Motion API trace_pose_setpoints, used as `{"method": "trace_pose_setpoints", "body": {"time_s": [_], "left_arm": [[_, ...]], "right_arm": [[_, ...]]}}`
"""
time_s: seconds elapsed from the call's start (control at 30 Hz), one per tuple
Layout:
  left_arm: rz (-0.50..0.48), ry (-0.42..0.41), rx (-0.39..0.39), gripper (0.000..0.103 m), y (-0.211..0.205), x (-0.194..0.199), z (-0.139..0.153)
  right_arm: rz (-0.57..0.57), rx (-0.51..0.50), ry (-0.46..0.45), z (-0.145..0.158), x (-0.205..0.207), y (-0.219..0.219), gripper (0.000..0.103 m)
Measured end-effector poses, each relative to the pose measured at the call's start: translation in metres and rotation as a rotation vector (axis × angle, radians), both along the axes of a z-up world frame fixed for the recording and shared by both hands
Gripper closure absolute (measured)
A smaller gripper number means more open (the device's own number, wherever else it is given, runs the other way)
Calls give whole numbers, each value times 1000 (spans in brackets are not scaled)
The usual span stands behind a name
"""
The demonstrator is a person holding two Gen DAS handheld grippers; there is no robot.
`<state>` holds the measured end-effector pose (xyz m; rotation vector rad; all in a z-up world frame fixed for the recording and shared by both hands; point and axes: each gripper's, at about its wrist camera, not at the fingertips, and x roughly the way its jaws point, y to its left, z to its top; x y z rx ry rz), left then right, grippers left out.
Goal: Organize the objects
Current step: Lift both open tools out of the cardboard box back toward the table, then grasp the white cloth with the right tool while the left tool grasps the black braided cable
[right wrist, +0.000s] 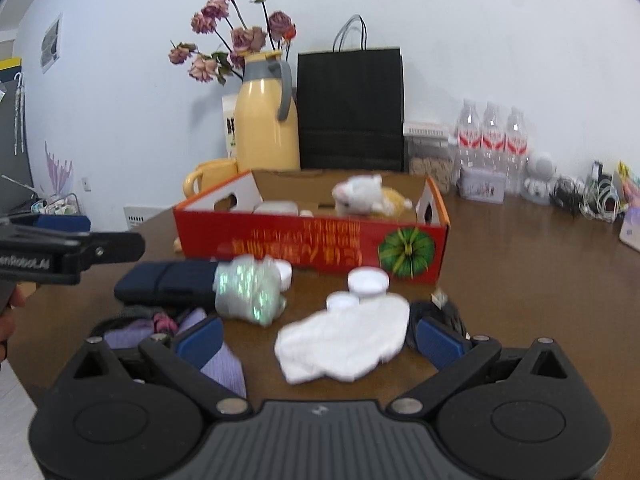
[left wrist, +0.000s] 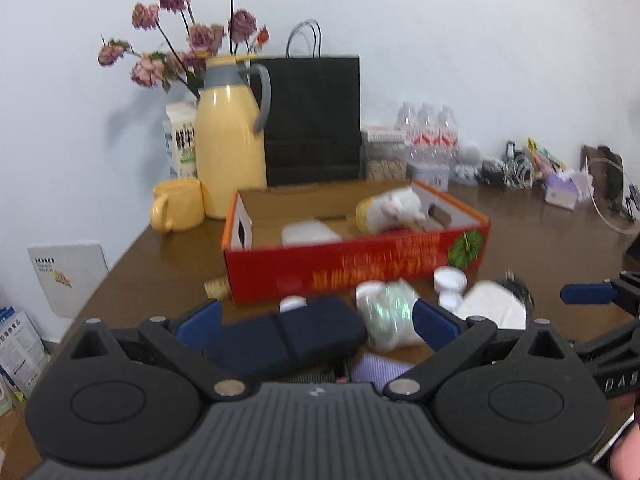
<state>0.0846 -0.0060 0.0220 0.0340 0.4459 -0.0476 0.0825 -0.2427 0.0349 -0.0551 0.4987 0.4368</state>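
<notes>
A red cardboard box [left wrist: 360,268] [right wrist: 312,246] lies open on the brown table, with a white plush toy [left wrist: 394,206] [right wrist: 360,196] and a white item [left wrist: 308,234] inside. In front of it lie a dark blue case [left wrist: 280,336] [right wrist: 168,282], a shiny crumpled bag [left wrist: 386,314] [right wrist: 248,290], white lids [left wrist: 450,280] [right wrist: 366,280], a white cloth [left wrist: 494,306] [right wrist: 348,344] and purple fabric [left wrist: 380,368] [right wrist: 224,368]. My left gripper [left wrist: 316,322] hangs open above the case. My right gripper [right wrist: 318,340] is open over the white cloth.
At the back stand a yellow thermos jug [left wrist: 230,136] [right wrist: 266,120], a yellow mug [left wrist: 176,204], dried flowers [left wrist: 188,36], a black paper bag [left wrist: 314,120] [right wrist: 350,110] and water bottles [left wrist: 430,132] [right wrist: 492,136]. Cables and small items [left wrist: 520,168] line the right rear edge.
</notes>
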Motion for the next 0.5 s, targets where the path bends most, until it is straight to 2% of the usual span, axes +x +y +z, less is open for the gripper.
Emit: {"method": "trace_pose_setpoints", "body": {"time_s": [0.3, 0.5], "left_arm": [[-15, 132, -36, 0, 7, -6, -32], [-47, 167, -36, 0, 3, -5, -41]], "right_arm": [[-19, -3, 56, -21, -9, -7, 0], [-23, -2, 67, -25, -5, -7, 0]]}}
